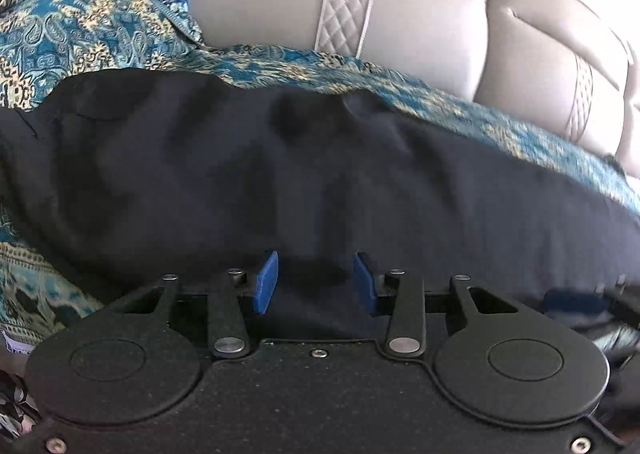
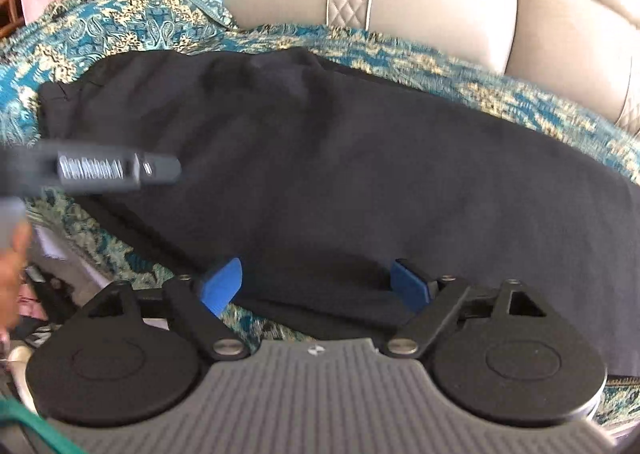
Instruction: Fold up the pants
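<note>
on the patterned cover, black pants lie flat w/ both grippers' fingers spread, gripping nothing

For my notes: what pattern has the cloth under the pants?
The cloth is teal with cream paisley; clearest in the right wrist view.

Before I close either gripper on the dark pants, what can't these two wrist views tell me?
- Near edge of the dark navy pants: left wrist view, hidden under the left gripper body.
- Pants' right end: cut off by the frame edge in both views.
- Other gripper's body: right wrist view, motion-blurred.
- Right gripper: open over the hem and the teal patterned cover; contact unclear.
</note>
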{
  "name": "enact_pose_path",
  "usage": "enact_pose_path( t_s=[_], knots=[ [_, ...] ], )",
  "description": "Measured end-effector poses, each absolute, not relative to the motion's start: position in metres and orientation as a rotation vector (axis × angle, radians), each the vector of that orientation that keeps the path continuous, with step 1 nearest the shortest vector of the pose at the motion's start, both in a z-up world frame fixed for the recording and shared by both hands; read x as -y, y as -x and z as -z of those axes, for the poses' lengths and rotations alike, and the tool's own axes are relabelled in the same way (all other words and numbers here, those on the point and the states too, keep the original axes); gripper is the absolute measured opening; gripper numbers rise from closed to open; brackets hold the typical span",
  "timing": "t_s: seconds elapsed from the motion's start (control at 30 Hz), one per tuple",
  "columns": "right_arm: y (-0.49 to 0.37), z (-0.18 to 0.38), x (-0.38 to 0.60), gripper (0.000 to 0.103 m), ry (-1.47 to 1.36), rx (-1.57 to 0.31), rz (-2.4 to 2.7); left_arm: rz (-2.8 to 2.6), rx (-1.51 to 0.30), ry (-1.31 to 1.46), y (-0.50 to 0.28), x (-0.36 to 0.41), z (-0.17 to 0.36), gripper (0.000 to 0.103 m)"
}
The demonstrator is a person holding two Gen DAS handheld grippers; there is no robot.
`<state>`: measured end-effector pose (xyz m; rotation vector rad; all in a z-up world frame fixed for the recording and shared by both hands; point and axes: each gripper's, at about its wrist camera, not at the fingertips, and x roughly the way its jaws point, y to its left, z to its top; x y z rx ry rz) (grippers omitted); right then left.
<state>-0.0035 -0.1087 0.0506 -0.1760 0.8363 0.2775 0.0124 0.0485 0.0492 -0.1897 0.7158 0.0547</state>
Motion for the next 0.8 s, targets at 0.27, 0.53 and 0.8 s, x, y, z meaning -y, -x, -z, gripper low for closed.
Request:
enact_pose_path(
  t_s=[0.27, 0.53, 0.8],
  knots=[
    [-0.037, -0.083, 0.135, 0.083, 0.155, -0.811, -0.282, -0.039, -0.649, -0.005, 0.012, -0.008, -0.033, 0.045],
    [-0.155, -0.105, 0.092, 0.060, 0.054, -0.782, -0.280, -0.044, -0.655, 0.004, 0.011, -0.007, -0.034, 0.047],
    [-0.219, -0.083, 0.031, 0.051, 0.251, -0.879, -0.311, -0.039, -0.655, 0.013, 0.009, -0.011, -0.033, 0.047]
  ],
)
